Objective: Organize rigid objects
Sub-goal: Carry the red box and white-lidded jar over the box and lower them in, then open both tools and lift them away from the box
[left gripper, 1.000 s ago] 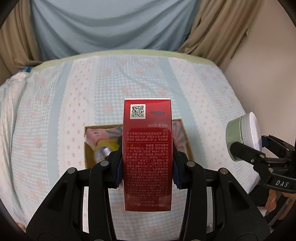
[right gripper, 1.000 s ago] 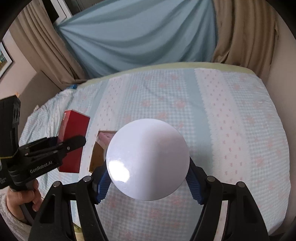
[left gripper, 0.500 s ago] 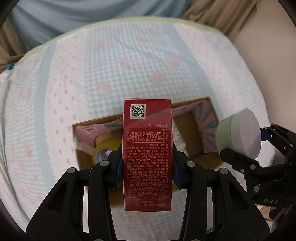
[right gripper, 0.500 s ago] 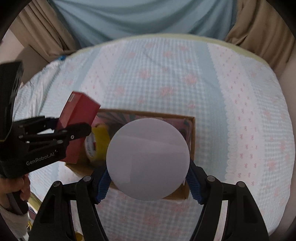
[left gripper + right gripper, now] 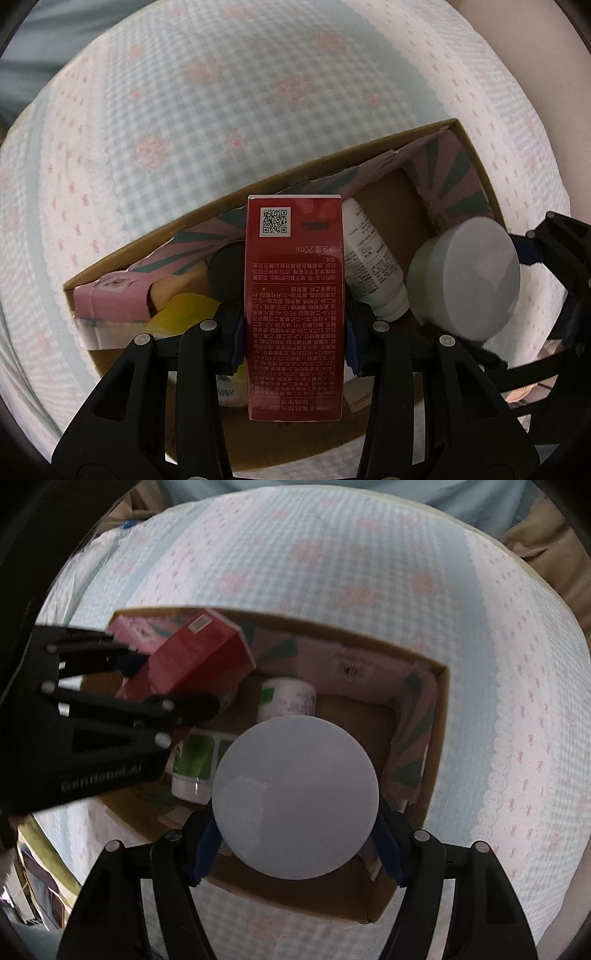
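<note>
I have the left gripper (image 5: pixel 294 325) clamped on the red carton (image 5: pixel 294 295), held over the left half of the open cardboard box (image 5: pixel 437 716). My right gripper (image 5: pixel 295 834) is closed on the round jar (image 5: pixel 295 797), lid toward the camera, over the box's right half. Inside the box, between the two held items, lies a white bottle (image 5: pixel 373 266). The box rests on a checked bedspread (image 5: pixel 221 110).

The cardboard box (image 5: pixel 476 155) sat on the bedspread (image 5: pixel 258 92). Inside it lay a bottle (image 5: pixel 373 258) — the carton (image 5: pixel 295 302) hung above the box's left part, the jar (image 5: pixel 295 797) above its right.
</note>
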Demonstrator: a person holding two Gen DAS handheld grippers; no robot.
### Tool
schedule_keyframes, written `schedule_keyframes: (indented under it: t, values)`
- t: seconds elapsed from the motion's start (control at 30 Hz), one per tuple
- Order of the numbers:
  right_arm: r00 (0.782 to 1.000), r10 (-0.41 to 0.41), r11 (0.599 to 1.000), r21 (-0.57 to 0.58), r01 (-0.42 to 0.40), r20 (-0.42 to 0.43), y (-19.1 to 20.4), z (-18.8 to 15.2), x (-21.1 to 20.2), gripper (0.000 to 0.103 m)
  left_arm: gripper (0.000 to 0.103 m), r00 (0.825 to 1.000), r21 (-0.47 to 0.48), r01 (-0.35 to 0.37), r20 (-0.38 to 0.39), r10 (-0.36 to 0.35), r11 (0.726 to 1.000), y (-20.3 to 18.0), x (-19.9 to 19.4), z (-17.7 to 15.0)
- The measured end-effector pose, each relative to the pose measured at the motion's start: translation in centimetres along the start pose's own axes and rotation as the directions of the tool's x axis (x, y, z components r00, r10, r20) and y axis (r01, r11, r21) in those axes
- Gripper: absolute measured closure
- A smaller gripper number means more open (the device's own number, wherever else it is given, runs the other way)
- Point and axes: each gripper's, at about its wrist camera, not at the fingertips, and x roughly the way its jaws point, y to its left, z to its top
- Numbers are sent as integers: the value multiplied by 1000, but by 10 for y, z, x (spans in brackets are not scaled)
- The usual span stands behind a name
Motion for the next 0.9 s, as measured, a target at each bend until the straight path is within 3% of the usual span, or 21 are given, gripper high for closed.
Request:
schedule_keyframes:
  t: [0.3,0.33,0.37,0.4,0.43,0.47,0.6,0.9]
  values:
    - [1000,0,1000,10,1,-26,-4,-10,3,35,65,1000,19,-28,4,28,999,-4,-5,6]
    - [1000,0,1000,11,0,-23,-4,-11,2,35,56,999,19,-41,7,41,999,-5,-5,6]
    - [1000,1,1000,10,-1,-25,-4,-12,2,32,26,999,25,-50,17,50,998,-7,-8,5]
    - [1000,8,1000,7,-8,-24,-3,-14,1,27,9,998,35,-49,43,47,998,-9,-14,3]
    - [1000,22,1000,3,-22,-14,-3,-16,-2,8,0,997,38,-44,69,42,998,-10,-20,3]
    - [1000,23,1000,1,-23,-5,-2,-17,-4,0,1,996,39,-40,86,37,998,-10,-25,3]
    - [998,-19,1000,-3,19,54,-1,-26,-21,0,1,994,33,-54,100,51,998,-11,-36,3]
    - [994,-20,999,37,16,110,1,-44,-56,0,1,987,-5,-60,152,60,998,-16,-67,-18]
